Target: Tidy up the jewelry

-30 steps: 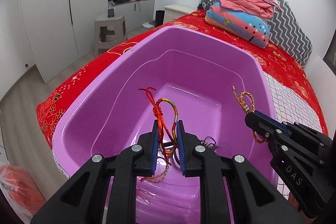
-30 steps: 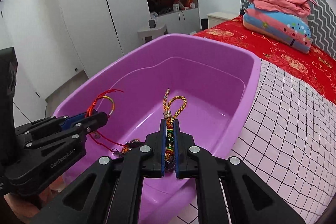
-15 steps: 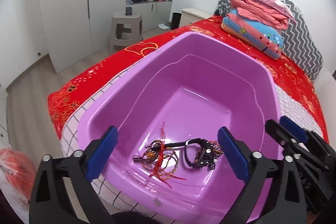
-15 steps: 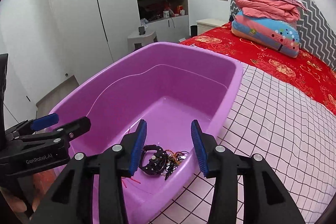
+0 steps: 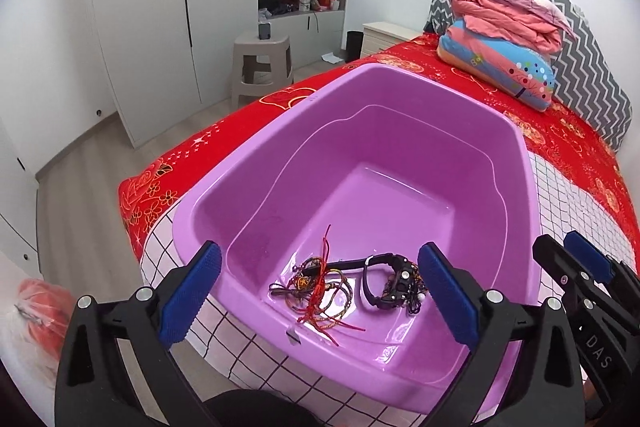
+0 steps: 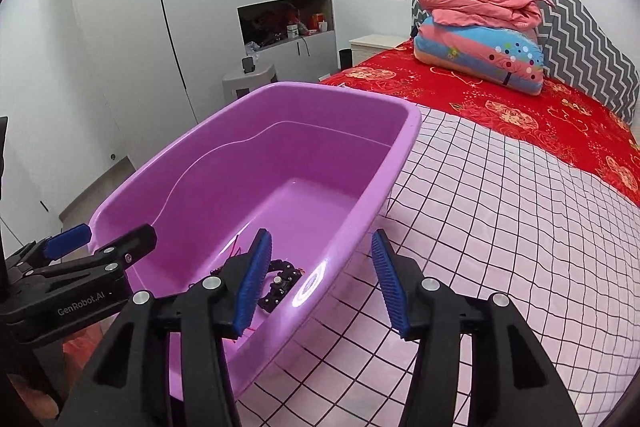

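- Bed [image 6: 500, 227]: the work surface. A pink checked cover lies on its near part and a red patterned cover on its far part, with folded bedding stacked at the far right. The surface is judged soft, so anything set on it may tilt or sink.
- Purple tub [image 5: 248, 163]: a large, deep plastic basin standing on the checked cover at the near left edge of the bed. Its walls appear rigid and glossy. Apart from the jewelry in its near end, the floor of the tub is bare.
- Left gripper [image 5: 320, 291]: jaws stand at full spread above the near end of the tub and have just been opening. Nothing is between the pads.
- Right gripper [image 6: 322, 281]: jaws stand partly apart and have just been opening, astride the tub's near right rim in its own view. Nothing is held.
- Black strap piece [image 5: 390, 281]: lies at the near right of the tub floor and looks like a watch or beaded band. It is judged the stiffest and heaviest item, best taken across the strap.
- Cord bracelets [image 5: 320, 287]: a loose tangle of red, gold and dark woven loops just left of the strap piece, with a few strands touching it. They are judged light, limp and apt to snag. A single loop should be pinched and raised slowly, since neighbours may come up with it.
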The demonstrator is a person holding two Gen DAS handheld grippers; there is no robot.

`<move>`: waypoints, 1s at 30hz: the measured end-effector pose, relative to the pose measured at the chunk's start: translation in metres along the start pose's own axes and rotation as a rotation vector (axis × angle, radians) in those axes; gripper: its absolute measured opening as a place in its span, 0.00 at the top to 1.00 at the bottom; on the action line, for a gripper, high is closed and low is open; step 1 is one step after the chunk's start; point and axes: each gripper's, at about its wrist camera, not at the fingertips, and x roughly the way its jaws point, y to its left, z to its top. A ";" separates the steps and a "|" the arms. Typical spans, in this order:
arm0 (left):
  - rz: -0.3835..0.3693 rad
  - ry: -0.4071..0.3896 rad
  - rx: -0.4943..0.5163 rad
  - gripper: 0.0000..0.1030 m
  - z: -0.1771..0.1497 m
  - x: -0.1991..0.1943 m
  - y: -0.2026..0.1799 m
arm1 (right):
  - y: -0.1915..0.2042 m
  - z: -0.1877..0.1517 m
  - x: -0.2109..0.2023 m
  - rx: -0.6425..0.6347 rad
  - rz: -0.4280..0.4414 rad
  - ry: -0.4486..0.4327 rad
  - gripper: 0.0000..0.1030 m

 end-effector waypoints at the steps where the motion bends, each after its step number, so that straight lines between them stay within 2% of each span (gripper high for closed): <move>1: 0.002 0.001 -0.002 0.06 -0.001 -0.001 0.000 | 0.000 -0.001 -0.002 0.000 -0.002 -0.003 0.51; 30: 0.034 -0.016 -0.017 0.06 -0.001 -0.021 0.000 | 0.000 -0.007 -0.023 0.019 -0.011 -0.027 0.51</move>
